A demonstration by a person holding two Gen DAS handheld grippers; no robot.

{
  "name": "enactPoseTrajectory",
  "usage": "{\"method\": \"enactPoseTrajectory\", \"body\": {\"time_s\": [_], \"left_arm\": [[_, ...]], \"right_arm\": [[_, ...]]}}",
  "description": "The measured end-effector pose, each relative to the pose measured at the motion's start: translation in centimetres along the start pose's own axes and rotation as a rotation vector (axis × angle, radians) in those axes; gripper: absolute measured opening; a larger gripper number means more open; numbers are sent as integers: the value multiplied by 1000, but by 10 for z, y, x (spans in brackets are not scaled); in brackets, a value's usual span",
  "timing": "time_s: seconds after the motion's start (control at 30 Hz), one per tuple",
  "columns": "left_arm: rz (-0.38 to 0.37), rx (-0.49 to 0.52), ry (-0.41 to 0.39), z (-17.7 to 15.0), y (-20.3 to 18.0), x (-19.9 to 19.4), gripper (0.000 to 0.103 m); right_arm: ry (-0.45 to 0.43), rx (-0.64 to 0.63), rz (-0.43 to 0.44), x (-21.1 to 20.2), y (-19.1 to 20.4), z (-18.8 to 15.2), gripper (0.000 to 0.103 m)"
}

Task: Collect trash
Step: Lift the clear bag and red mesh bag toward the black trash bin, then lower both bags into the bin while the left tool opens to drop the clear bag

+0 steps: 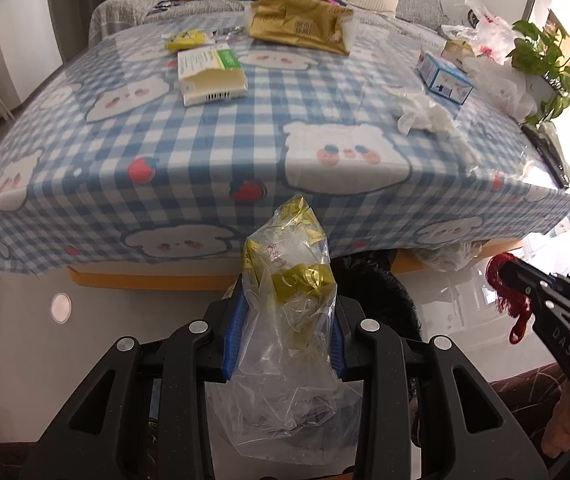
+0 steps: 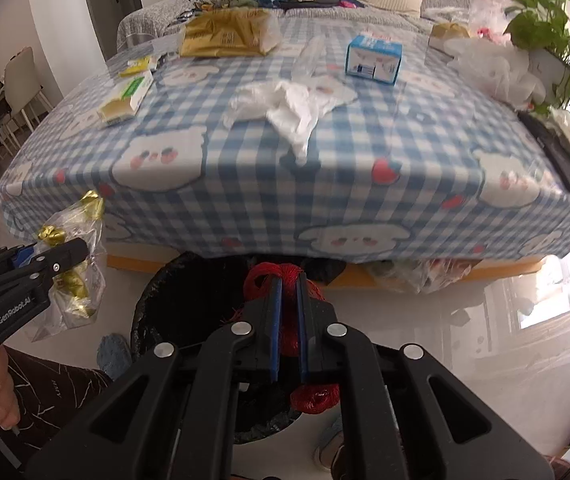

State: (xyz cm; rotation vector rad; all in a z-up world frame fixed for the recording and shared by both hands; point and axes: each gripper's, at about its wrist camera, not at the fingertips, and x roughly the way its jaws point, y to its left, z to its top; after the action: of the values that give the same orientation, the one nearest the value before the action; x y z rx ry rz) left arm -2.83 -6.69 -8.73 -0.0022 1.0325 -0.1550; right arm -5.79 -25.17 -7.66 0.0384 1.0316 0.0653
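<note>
Black-lined bin [image 2: 189, 312] sits directly below right gripper [image 2: 289, 312], clamped on red mesh netting [image 2: 285, 276]; left gripper [image 1: 285, 344] grips clear gold-printed plastic bag [image 1: 289, 304] just beside.

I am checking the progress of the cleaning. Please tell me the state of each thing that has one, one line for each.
Left gripper: fingers shut on the clear plastic bag.
Clear plastic bag: held, crumpled, gold foil inside.
Right gripper: fingers shut on the red mesh net.
Red mesh net: held, bunched, above the bin.
Black-lined bin: open, on the floor by the table.
White crumpled bag: lying on the table, not collected.
Blue box: upright on the table.
</note>
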Motion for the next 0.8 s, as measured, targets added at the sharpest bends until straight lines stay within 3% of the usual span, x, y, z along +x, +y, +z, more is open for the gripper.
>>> {"method": "enactPoseTrajectory", "body": {"time_s": [0.8], "left_arm": [[18,58,49,-35,-20,62,34]], "right_arm": [[116,-23,-9,65,17,-24,7]]}}
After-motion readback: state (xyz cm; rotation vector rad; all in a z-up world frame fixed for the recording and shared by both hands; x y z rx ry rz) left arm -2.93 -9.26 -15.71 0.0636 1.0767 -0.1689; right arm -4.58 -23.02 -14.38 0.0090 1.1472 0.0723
